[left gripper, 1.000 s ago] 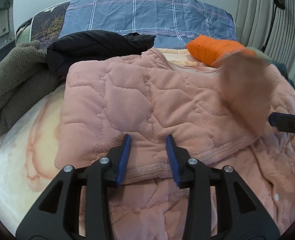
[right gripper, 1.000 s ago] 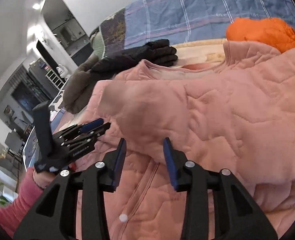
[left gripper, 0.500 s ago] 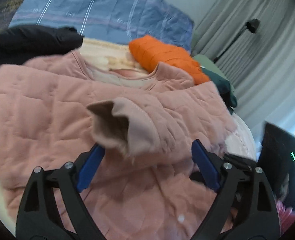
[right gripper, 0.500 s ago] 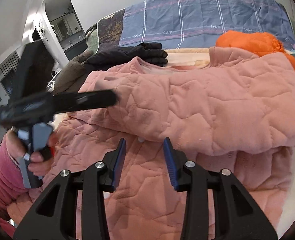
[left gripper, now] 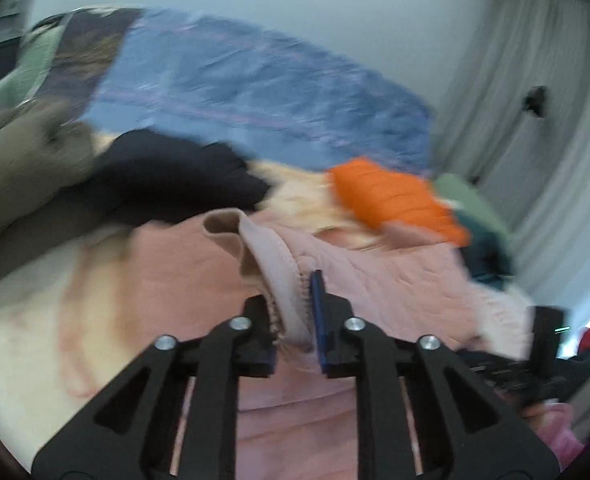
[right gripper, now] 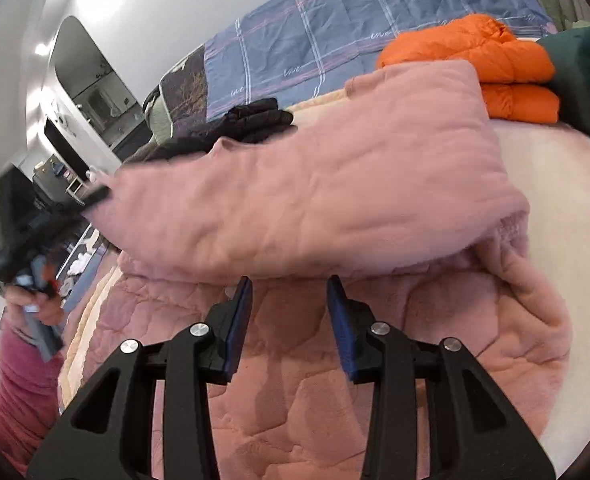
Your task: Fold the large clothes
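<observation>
A large pink quilted jacket [right gripper: 315, 208] lies spread on the bed. My left gripper [left gripper: 293, 296] is shut on the cuff of its pink sleeve [left gripper: 275, 256] and holds the sleeve lifted; the view is blurred. In the right wrist view the sleeve stretches across the jacket's body from the left gripper [right gripper: 91, 196] at the far left. My right gripper [right gripper: 289, 300] is open and empty, just above the jacket's lower front [right gripper: 295, 400]. The right gripper shows in the left wrist view [left gripper: 535, 364] at the lower right.
A folded orange puffer jacket [right gripper: 491, 64] and a dark green garment [right gripper: 583, 76] lie at the back right. A black jacket [left gripper: 167, 176] and a brown fleece [left gripper: 19, 176] lie at the back left. A blue plaid duvet [right gripper: 375, 20] lies behind. A cream blanket [left gripper: 27, 320] covers the bed.
My left gripper, open half a second ago, has shut on the sleeve cuff and swung it up and left across the jacket. My right gripper stayed open and drew closer over the lower front.
</observation>
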{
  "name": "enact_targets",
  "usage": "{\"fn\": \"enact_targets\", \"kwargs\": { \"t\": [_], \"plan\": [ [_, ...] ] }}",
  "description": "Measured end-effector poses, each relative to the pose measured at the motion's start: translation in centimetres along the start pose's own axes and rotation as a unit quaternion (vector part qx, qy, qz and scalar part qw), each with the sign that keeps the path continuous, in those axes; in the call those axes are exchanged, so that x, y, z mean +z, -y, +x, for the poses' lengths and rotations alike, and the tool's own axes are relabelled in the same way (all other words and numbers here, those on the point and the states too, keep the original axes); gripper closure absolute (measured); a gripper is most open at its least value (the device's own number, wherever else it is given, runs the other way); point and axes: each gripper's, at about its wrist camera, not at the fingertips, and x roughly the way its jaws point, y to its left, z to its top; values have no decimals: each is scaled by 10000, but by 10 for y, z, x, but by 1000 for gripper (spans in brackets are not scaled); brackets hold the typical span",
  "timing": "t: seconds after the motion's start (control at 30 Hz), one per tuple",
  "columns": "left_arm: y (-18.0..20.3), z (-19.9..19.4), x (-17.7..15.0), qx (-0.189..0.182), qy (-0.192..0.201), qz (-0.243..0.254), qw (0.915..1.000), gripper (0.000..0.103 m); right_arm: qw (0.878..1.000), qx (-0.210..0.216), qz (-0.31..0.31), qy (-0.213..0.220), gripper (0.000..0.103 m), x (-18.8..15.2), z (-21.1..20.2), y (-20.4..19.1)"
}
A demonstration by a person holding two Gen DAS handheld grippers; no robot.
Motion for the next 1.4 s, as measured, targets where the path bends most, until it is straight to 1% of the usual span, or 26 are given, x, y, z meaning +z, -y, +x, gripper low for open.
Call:
{"fn": "enact_targets", "kwargs": {
  "t": [0.03,0.13,0.2,0.23,0.3,0.37,0.43,0.5,0.53,0.57,0.6,0.63,0.67,0.7,0.77,0.87,0.9,0.93,0.97,1.0,1.1,1.17,1.23,1.3,1.33,1.4],
  "plan": [
    [-9,6,-5,179,-75,-78,9998,76,9999,52,-2,-105,64,0,1,-3],
    [-33,18,-14,636,-146,-205,9977,75,9997,128,-180,-129,64,5,-10,-14],
    [-44,9,-8,651,-20,-424,9970,75,9995,188,-257,-44,64,9,-21,-19],
    [-44,0,-4,524,130,-541,9971,74,9994,175,-296,55,64,15,-28,-22],
    [-35,-12,3,385,340,-450,9977,74,9989,23,-376,279,64,24,-37,-24],
    [-11,-19,13,208,488,-155,9985,70,9969,-339,-414,578,64,38,-41,-26],
    [11,-12,18,-24,410,77,9991,58,9938,-761,-422,688,61,48,-35,-22],
    [31,5,12,-17,154,415,9990,52,9861,-1536,-537,325,57,50,-8,-8],
    [41,22,4,190,-71,708,9973,49,9808,-1874,-538,20,57,46,9,4],
    [45,38,-5,416,-285,925,9944,47,9794,-1927,-556,-221,57,39,24,15],
    [45,66,-20,808,-637,1253,9868,47,9802,-1846,-699,-161,57,30,34,23],
    [40,84,-35,1003,-809,1481,9805,44,9794,-1844,-818,-40,57,26,34,23],
    [38,93,-49,1070,-715,1696,9771,44,9780,-1908,-844,-16,57,26,32,20],
    [39,92,-55,1091,-538,1789,9763,44,9753,-2007,-919,-37,57,27,31,15],
    [42,86,-50,1139,-573,1756,9762,44,9747,-2023,-953,-47,55,27,33,14],
    [41,78,-49,1132,-545,1746,9766,45,9827,-1688,-761,113,55,26,9,16],
    [42,69,-49,1089,-519,1675,9785,45,9849,-1578,-684,177,55,23,-9,16],
    [40,50,-46,979,-455,1519,9825,38,9849,-1571,-685,227,54,20,-26,16],
    [38,37,-47,937,-389,1453,9842,30,9836,-1627,-731,270,46,16,-40,17],
    [32,13,-48,907,-223,1395,9858,20,9811,-1725,-822,309,43,7,-60,20],
    [15,-31,-58,825,-111,1309,9879,17,9816,-1723,-816,113,42,-17,-90,33],
    [-8,-52,-77,651,-450,1103,9907,16,9843,-1641,-638,-155,42,-39,-101,47],
    [-23,-55,-97,690,-895,954,9890,16,9864,-1520,-514,-342,42,-56,-104,53],
    [-33,-57,-115,594,-1316,797,9863,17,9908,-1225,-312,-487,42,-74,-105,58],
    [-37,-61,-127,275,-1520,645,9859,17,9919,-1129,-257,-518,42,-80,-107,58],
    [-34,-72,-145,-235,-1680,592,9837,17,9933,-1003,-161,-544,42,-95,-111,57]
  ]
}}
